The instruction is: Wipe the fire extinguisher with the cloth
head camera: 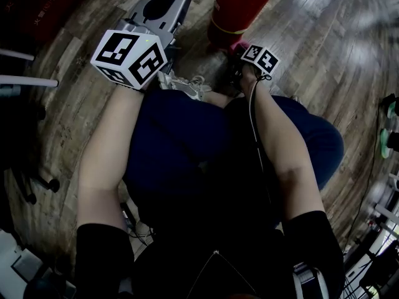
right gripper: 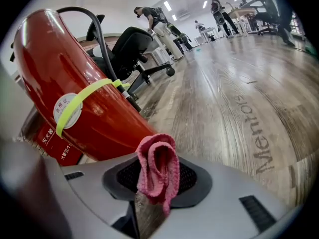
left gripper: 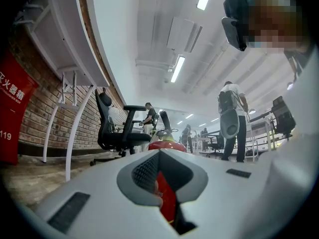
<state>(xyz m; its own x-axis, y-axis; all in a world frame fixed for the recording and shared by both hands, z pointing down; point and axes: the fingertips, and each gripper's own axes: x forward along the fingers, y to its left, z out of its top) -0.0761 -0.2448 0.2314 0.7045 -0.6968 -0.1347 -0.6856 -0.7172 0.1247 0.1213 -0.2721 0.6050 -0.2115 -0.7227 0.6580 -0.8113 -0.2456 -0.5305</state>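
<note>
The red fire extinguisher (head camera: 242, 8) stands on the wooden floor just ahead of my knees. In the right gripper view its body (right gripper: 84, 93) leans close at the left, with a yellow-green strap and a black hose. My right gripper (head camera: 240, 50) is low by the extinguisher's base, shut on a folded pink cloth (right gripper: 158, 169) that sticks up between the jaws (right gripper: 155, 185). My left gripper (head camera: 165, 5) is held to the left of the extinguisher, jaws together with nothing in them. In the left gripper view the extinguisher's top (left gripper: 168, 145) shows just beyond the gripper's tip (left gripper: 159, 157).
A black office chair (left gripper: 117, 133) and a white table frame (left gripper: 75, 128) stand by the brick wall. A red box (head camera: 37, 8) sits on the floor at the left. Several people (left gripper: 232, 118) stand far off. Wooden floor (right gripper: 249, 93) stretches to the right.
</note>
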